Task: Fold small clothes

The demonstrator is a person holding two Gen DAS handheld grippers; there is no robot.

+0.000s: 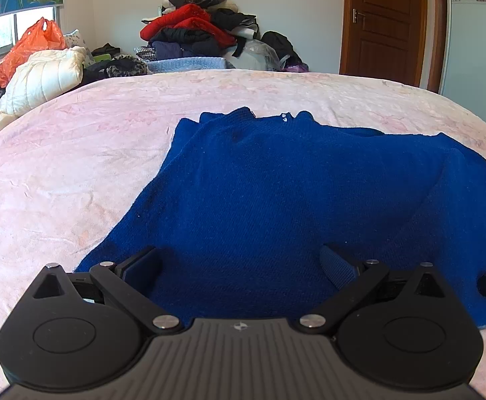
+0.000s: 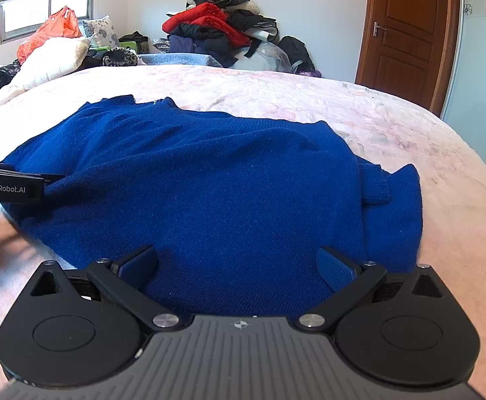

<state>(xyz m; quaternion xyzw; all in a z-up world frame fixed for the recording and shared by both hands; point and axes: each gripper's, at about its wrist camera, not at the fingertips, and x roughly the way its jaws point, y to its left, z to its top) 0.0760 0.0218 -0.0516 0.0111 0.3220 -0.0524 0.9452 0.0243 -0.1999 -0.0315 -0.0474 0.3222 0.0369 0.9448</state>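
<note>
Pink bedspread (image 1: 59, 166) bearing a blue knit sweater (image 2: 209, 183) lying flat, sleeves seemingly folded in, body folds remaining; left gripper (image 1: 239, 266) and right gripper (image 2: 236, 266), both spread wide, hover at its near hem.

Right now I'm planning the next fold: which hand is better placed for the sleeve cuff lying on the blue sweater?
Right. The ribbed cuff lies just beyond the right gripper, whose fingers are open over the blue sweater. The left gripper is at the opposite edge.
</note>
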